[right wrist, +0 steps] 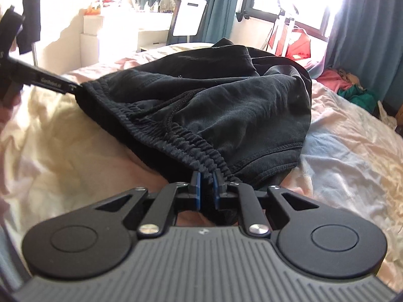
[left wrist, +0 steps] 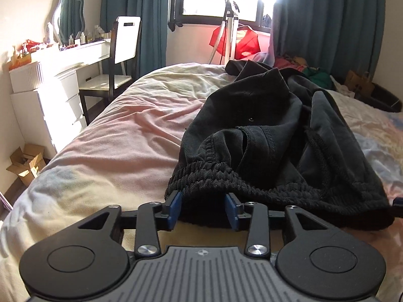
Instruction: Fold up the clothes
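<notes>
Bedding [left wrist: 121, 151], rumpled pink and cream, carried black trousers [left wrist: 252, 115] at centre. Teal curtains [left wrist: 327, 25] hung at twelve o'clock, a white dresser [left wrist: 50, 88] at ten. Left gripper [left wrist: 203, 207] stood spread around the waistband; right gripper [right wrist: 207, 186] pinched it tight.

I'm looking at a bed [left wrist: 121, 151] with a rumpled pastel sheet; black pants [left wrist: 264, 125] lie bunched on it, colourful clothes [left wrist: 302, 68] piled at the far end.
</notes>
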Motion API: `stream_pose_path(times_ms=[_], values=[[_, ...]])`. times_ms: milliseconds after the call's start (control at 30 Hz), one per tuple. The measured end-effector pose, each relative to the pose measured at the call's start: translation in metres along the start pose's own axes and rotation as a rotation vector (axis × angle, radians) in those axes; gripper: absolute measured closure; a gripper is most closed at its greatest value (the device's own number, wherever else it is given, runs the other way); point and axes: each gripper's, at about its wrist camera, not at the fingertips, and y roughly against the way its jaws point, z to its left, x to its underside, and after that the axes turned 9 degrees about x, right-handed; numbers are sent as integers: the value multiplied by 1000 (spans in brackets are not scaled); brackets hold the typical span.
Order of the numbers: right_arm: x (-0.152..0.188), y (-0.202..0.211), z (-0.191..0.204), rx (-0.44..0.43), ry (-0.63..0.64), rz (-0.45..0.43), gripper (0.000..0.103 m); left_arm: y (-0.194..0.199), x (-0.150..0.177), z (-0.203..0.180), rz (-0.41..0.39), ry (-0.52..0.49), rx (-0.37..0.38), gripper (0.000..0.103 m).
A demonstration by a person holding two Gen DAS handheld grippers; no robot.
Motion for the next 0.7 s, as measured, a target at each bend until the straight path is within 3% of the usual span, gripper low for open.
stream_pose_path(times_ms=[33, 200, 333, 467, 600, 700], values=[[-1, 2, -7, -26, -50, -2, 89, 2, -2, 1, -11, 27, 5, 43], [-5, 7, -39, -101, -315, -38, 89, 12, -9, 10, -93, 172, 78, 23], [-7, -1, -44, -53, -371, -59, 89, 14, -12, 8, -150, 192, 82, 20], [-7, -19, -41, -41, -391, -35, 89, -8, -12, 3, -103, 155, 16, 20], [4, -45, -36, -50, -392, 81, 89, -38, -5, -1, 14, 111, -58, 17], [13, -55, -32, -54, -395, 141, 89, -49, 0, 1, 42, 142, -83, 14]])
